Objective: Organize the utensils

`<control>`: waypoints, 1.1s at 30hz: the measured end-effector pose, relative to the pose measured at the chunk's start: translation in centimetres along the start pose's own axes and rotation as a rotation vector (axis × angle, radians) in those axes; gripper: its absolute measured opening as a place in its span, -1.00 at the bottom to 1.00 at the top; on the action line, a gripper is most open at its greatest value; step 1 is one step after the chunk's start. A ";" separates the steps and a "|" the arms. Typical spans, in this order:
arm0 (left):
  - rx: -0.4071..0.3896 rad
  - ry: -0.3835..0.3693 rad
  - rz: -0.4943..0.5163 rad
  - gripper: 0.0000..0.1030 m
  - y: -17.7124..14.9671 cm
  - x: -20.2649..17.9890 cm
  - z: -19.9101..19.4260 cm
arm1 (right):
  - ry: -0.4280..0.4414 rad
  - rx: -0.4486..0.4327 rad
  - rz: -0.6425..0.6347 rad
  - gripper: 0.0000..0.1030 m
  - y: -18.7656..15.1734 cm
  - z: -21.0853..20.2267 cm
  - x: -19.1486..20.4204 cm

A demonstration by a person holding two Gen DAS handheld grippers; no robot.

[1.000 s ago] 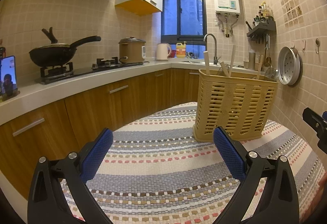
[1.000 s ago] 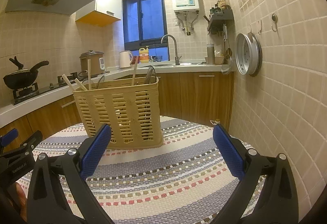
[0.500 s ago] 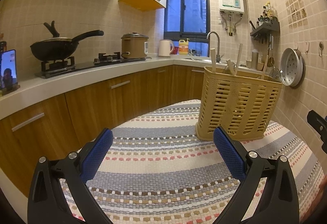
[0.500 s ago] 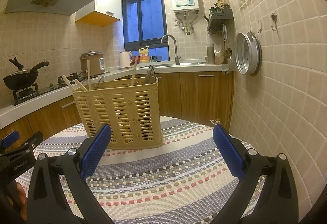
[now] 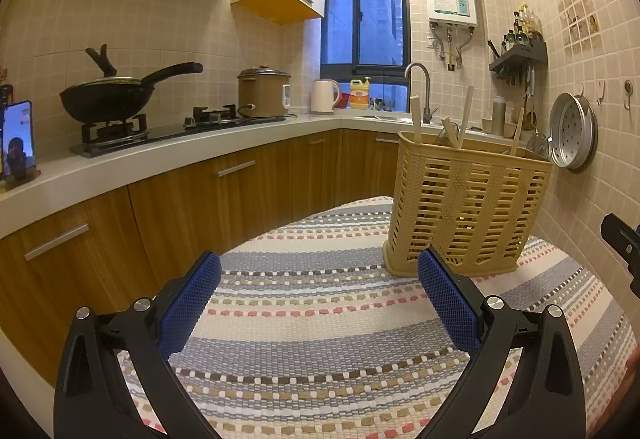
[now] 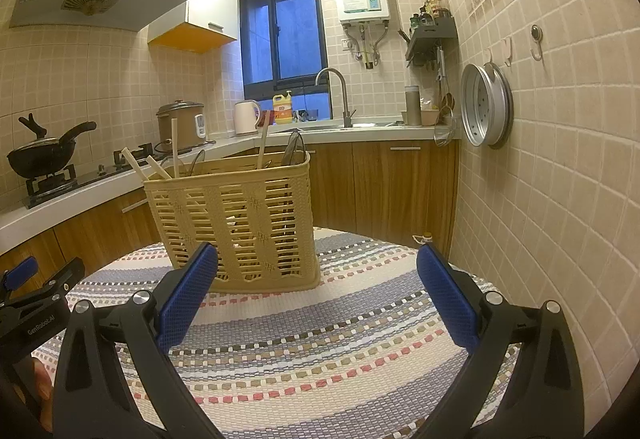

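left gripper (image 5: pixel 318 303) hovering jaws spread, empty | right gripper (image 6: pixel 316 295) likewise spread | both facing basket (image 6: pixel 236 215) | utensils (image 6: pixel 294 151) standing inside | advice: pinching one handle above basket rim, lifting straight

Beige slotted plastic basket (image 6: pixel 240 223) is standing on a coarse woven striped cloth (image 6: pixel 320 351); pale wooden chopsticks (image 6: pixel 175 147) are rising from the basket; behind the basket, wood-grain cabinets (image 5: pixel 256 191) are showing a satin sheen; a perforated metal tray (image 6: pixel 482 105) is gleaming on matt tiles.
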State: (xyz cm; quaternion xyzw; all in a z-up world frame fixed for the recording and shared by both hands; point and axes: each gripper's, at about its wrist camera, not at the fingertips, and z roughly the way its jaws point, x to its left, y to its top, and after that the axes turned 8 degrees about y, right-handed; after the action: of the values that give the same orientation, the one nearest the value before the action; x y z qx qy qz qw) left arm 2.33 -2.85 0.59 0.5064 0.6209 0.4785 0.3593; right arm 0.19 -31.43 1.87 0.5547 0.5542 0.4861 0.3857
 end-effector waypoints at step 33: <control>-0.027 0.010 -0.002 0.86 0.3 0.6 -0.4 | 0.004 0.003 0.003 0.85 -0.1 0.2 -0.1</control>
State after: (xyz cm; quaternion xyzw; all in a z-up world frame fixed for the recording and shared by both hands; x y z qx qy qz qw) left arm 1.90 -2.37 1.06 0.4984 0.6165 0.4891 0.3637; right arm 0.32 -31.47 1.73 0.5553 0.5548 0.4871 0.3830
